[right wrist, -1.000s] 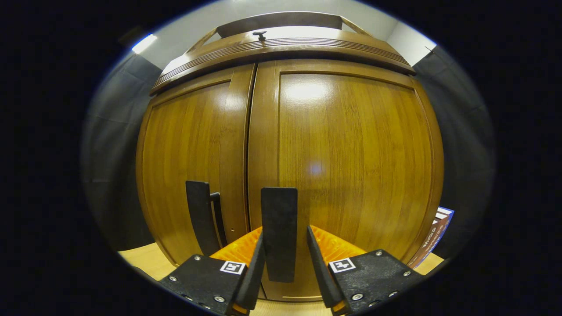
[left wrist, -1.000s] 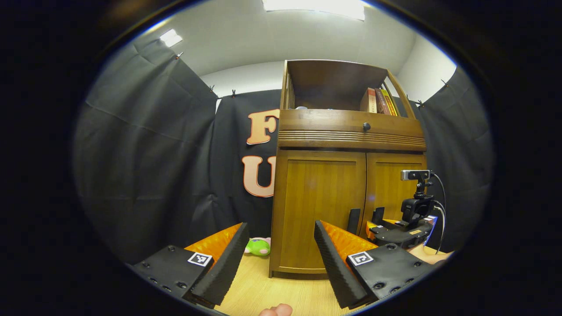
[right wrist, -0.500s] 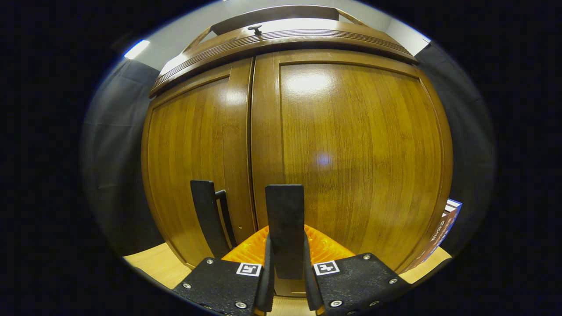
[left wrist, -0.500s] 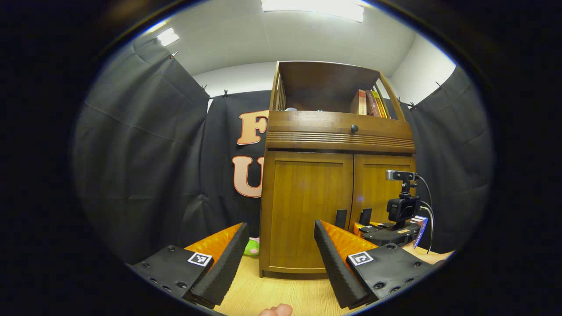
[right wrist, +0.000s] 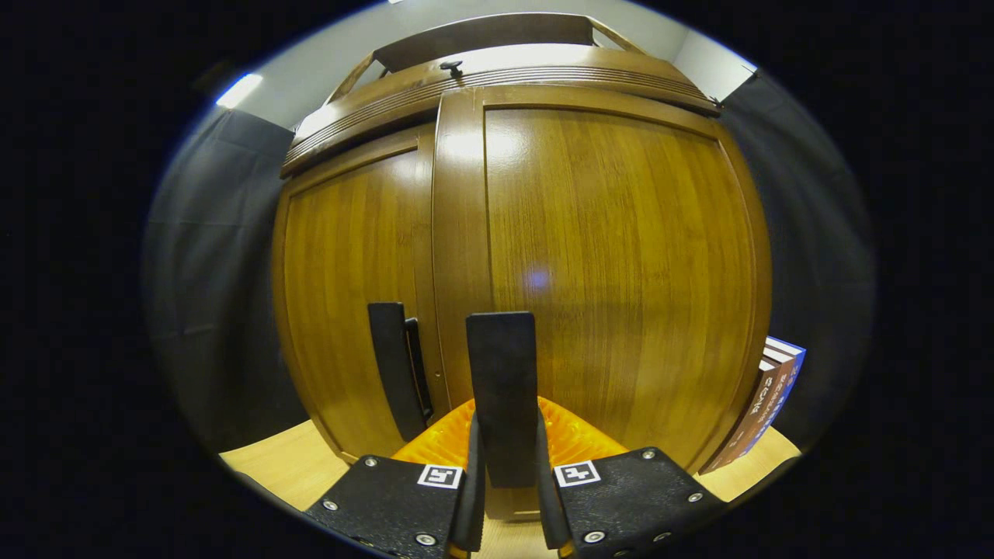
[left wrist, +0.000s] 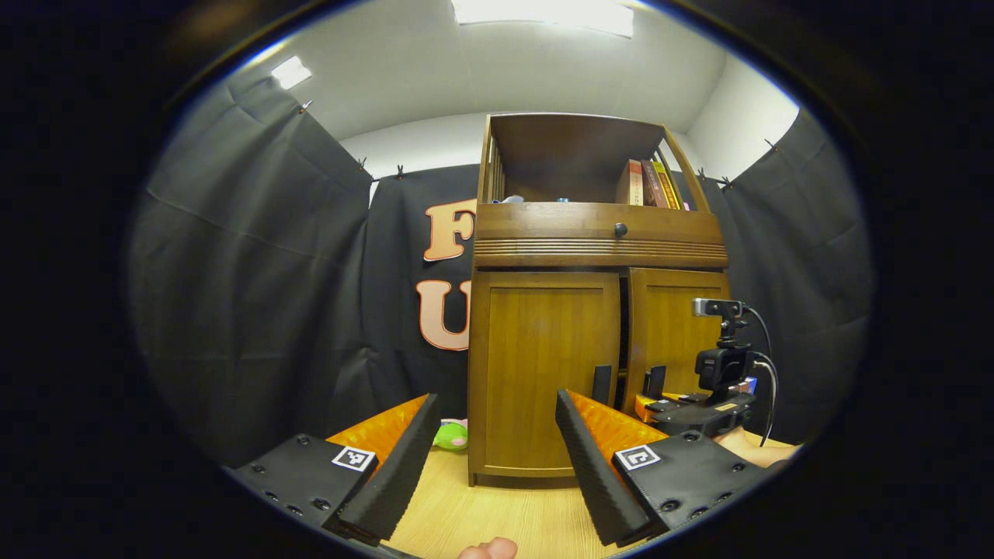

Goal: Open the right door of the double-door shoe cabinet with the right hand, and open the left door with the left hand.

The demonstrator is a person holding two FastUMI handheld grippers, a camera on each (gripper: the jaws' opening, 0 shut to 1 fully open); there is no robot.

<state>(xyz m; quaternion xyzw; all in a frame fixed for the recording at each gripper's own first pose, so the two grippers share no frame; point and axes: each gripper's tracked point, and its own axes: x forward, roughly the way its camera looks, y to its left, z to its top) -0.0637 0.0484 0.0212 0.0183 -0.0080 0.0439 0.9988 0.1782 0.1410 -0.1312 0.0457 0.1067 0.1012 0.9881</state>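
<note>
Right gripper (right wrist: pixel 505 497) clamped on right door handle (right wrist: pixel 502 388); door ajar. Pull along hinge arc, keep grip square. Left gripper (left wrist: pixel 493 458) apart, well short of left door (left wrist: pixel 543 365).

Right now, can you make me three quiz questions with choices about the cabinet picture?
1. Where is the green toy?
A. on the floor left of the cabinet
B. on the top shelf
C. between the left gripper's fingers

2. What colour are the door handles?
A. white
B. black
C. gold

3. What is the right gripper doing?
A. hanging open
B. shut on the right door's handle
C. holding a book

Answers: 1 A, it lies by the cabinet's left foot. 2 B, both handles are black. 3 B, both fingers press the handle; a dark gap shows beside the right door.
</note>
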